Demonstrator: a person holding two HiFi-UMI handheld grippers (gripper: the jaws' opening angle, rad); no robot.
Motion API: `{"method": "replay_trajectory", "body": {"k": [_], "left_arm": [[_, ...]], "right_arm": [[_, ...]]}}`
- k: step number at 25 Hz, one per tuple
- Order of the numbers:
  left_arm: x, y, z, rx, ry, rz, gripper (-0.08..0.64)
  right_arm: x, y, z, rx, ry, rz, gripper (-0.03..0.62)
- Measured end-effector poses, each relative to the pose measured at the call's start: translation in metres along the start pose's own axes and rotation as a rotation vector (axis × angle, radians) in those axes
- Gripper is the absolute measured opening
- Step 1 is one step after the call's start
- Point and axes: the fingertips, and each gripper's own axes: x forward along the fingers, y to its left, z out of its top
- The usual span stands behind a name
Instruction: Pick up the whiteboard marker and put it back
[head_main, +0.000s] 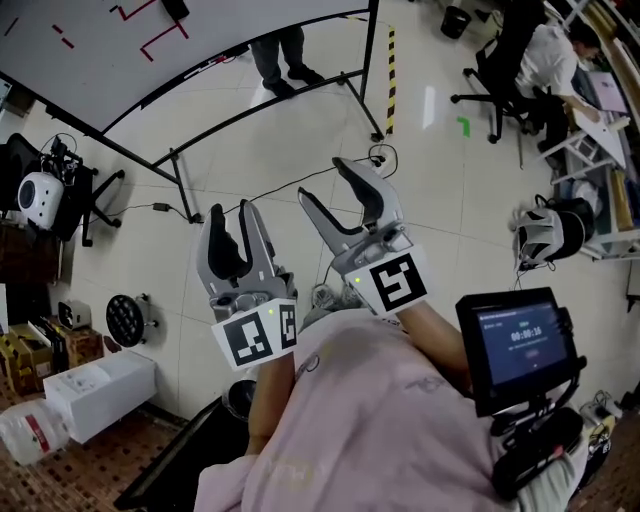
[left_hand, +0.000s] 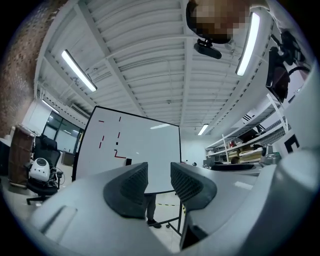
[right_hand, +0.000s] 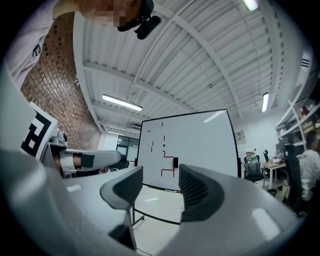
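Note:
I cannot make out any whiteboard marker in these views. A white whiteboard (head_main: 90, 50) on a black wheeled stand faces me across the floor, with short red lines drawn on it and a small black object (right_hand: 175, 162) stuck near its middle. The whiteboard (left_hand: 140, 150) also shows past the left jaws, and the same whiteboard (right_hand: 200, 145) past the right ones. My left gripper (head_main: 232, 210) is held out level, its jaws a narrow gap apart with nothing between them (left_hand: 159, 170). Beside it, my right gripper (head_main: 325, 180) stands wider open and empty (right_hand: 161, 172).
A person's legs (head_main: 285, 55) show behind the board's stand. Another person sits at a desk (head_main: 545, 55) at the far right beside office chairs. A small screen (head_main: 520, 345) is mounted near my right arm. Boxes (head_main: 100, 395) and gear line the left wall; a cable (head_main: 290, 185) crosses the tiled floor.

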Motion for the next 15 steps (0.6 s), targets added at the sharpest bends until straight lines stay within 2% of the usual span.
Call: {"method": "replay_trajectory", "body": {"k": [7, 15], "left_arm": [[0.007, -0.016, -0.007, 0.018, 0.024, -0.007, 0.135], [0.000, -0.016, -0.009, 0.031, 0.024, 0.014, 0.135]], "right_arm": [[0.001, -0.010, -0.006, 0.026, 0.006, 0.016, 0.230], [-0.003, -0.006, -0.008, 0.037, -0.009, 0.039, 0.229]]}}
